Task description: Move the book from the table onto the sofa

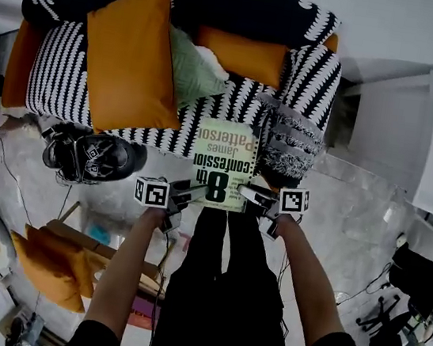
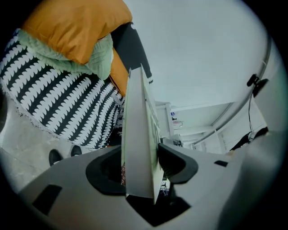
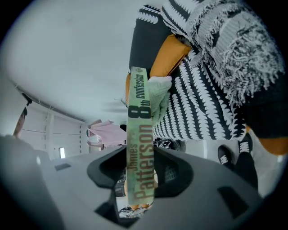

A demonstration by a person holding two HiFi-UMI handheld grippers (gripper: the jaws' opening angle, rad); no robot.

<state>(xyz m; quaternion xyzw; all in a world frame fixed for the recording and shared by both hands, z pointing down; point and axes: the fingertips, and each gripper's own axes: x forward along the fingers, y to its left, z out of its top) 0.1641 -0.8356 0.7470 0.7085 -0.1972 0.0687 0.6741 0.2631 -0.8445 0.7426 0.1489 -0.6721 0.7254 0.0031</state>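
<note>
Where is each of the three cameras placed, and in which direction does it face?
Head view: on the person's head, looking steeply down at sofa and book; both forearms, left gripper and right gripper show.
Left gripper view: on that gripper, looking along its own jaws, past the book's page edge, toward the sofa.
Right gripper view: on that gripper, looking along its own jaws at the book's spine.
Shared: all three show book and sofa.

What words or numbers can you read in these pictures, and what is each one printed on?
"James Patterson": on the cover of the book, upside down in the head view, and along its spine in the right gripper view.
"8th confession": on the same cover and spine.
Print on the small things on the white cabinet: too small to read.
</note>
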